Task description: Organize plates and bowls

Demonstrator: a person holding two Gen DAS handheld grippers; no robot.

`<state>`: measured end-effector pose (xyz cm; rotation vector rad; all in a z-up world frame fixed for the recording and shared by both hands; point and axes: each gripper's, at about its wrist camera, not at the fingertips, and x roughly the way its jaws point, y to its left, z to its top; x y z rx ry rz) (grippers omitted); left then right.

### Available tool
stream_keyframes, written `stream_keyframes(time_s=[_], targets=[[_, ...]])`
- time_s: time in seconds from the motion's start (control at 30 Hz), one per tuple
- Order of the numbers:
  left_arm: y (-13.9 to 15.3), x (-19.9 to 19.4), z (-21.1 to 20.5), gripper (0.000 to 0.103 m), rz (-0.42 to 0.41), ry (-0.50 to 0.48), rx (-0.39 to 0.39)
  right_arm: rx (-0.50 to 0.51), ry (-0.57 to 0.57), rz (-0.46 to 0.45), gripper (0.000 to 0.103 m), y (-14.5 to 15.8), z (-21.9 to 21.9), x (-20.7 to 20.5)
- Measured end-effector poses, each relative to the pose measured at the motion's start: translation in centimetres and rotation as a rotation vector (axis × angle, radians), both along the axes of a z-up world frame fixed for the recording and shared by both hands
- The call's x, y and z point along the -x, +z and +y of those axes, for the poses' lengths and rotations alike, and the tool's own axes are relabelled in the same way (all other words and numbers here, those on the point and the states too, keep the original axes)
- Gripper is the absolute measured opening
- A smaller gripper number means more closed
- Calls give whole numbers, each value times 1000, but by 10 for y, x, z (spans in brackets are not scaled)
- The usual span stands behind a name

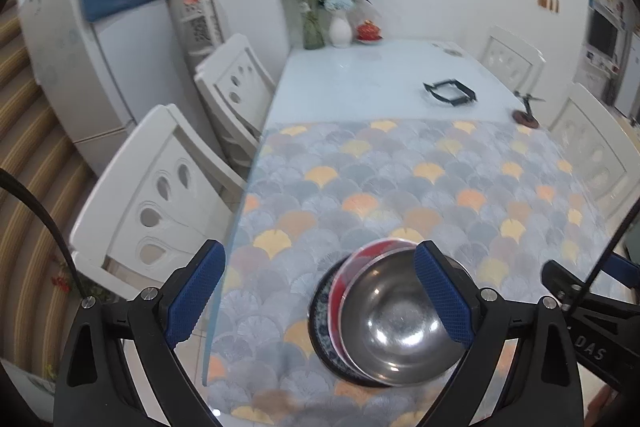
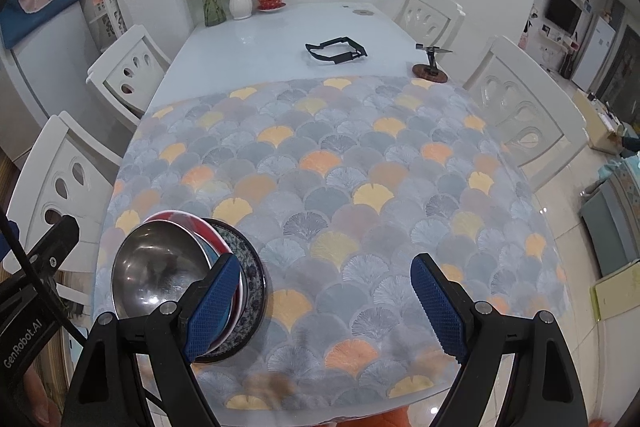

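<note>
Hovering spread and empty, both grippers (image 1: 320, 291) (image 2: 324, 307) flank the stacked steel bowl (image 1: 400, 323).

Both wrist views near worktop (image 1: 384, 75) near edge, angled down toward far wall; share stacked dishes (image 2: 168, 267), patterned cloth (image 2: 320, 163).

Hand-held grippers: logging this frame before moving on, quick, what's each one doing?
Left hand-held gripper: open, holding nothing, jaws above the steel bowl.
Right hand-held gripper: open, holding nothing.
</note>
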<state>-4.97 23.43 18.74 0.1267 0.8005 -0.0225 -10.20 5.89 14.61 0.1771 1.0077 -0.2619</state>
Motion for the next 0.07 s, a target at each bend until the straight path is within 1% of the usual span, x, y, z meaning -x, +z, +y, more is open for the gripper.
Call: stream_keyframes(time_s=[0.07], targets=[[0, 0, -1, 95, -3, 4, -6, -1, 0, -1, 86, 0, -3, 0]])
